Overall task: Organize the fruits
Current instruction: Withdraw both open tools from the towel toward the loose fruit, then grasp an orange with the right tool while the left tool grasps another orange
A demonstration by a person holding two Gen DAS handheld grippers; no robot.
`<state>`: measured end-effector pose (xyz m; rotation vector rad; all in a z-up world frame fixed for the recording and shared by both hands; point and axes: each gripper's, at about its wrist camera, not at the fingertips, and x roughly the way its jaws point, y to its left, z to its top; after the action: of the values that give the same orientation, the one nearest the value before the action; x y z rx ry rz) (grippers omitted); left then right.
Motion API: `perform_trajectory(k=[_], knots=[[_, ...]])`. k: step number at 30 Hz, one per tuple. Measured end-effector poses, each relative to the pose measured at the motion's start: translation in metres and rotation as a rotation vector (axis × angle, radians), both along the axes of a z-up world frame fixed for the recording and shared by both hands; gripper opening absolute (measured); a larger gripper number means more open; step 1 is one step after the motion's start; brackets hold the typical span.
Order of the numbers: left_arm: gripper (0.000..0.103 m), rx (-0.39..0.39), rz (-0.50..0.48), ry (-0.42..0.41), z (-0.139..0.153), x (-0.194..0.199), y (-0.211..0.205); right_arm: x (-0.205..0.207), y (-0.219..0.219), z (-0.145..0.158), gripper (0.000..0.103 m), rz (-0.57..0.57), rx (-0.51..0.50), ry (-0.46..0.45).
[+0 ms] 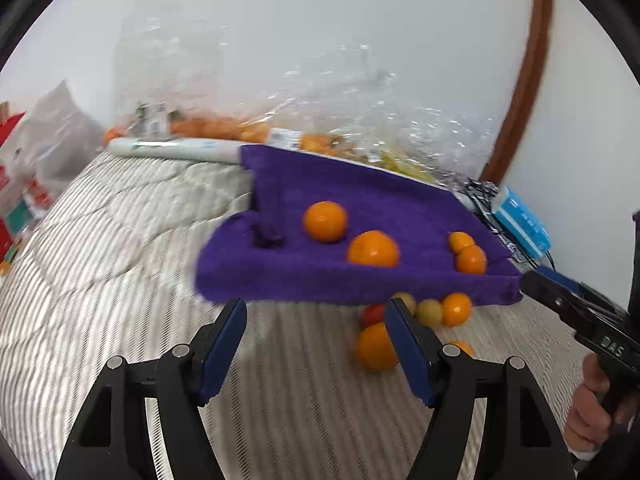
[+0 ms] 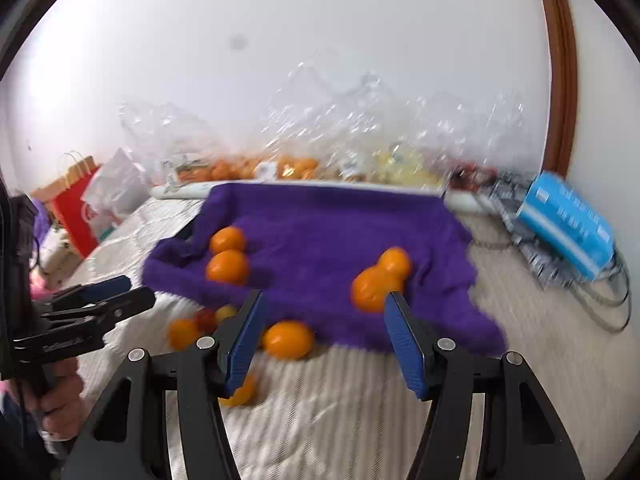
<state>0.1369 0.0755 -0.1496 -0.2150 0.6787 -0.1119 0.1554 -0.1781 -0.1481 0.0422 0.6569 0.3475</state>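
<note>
Four oranges lie on the purple towel [image 1: 360,208], which is spread on the striped bedspread [image 1: 120,240] in front of you. Going left to right in your left wrist view: a red paper bag [image 1: 12,184] stands at the far left edge, a white roll [image 1: 172,149] lies along the back, then comes the towel with one orange [image 1: 325,222] and a second orange [image 1: 373,249] near its middle and a pair of smaller oranges [image 1: 467,253] touching each other at its right side. More loose fruit [image 1: 440,308], orange, yellow and red, sits on the bedspread just below the towel's front edge. Clear plastic bags of fruit [image 1: 240,130] pile against the wall behind, and a blue box [image 1: 520,220] lies at the right.

Your left gripper [image 1: 318,340] has its fingers spread apart and released, with nothing between them. Your right gripper [image 2: 324,332] likewise has its fingers parted and empty, just short of the towel's near edge.
</note>
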Motion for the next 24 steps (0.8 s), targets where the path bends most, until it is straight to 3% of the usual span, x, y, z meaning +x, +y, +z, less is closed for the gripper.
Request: perform_trajectory(k=[8, 17, 20, 24], knots=[[0.070, 0.034, 0.094, 0.022, -0.007, -0.023, 0.025, -0.022, 0.024, -0.021, 0.055, 0.030, 0.004, 0.077], [0.070, 0.074, 0.086, 0.020, -0.008, -0.027, 0.020, -0.016, 0.060, -0.047, 0.050, 0.072, -0.053, 0.151], [0.070, 0.077, 0.085, 0.025, -0.008, -0.026, 0.020, -0.010, 0.066, -0.054, 0.035, 0.072, -0.078, 0.180], [0.070, 0.070, 0.056, 0.019, -0.008, -0.027, 0.017, -0.015, 0.062, -0.049, 0.035, 0.029, -0.098, 0.138]])
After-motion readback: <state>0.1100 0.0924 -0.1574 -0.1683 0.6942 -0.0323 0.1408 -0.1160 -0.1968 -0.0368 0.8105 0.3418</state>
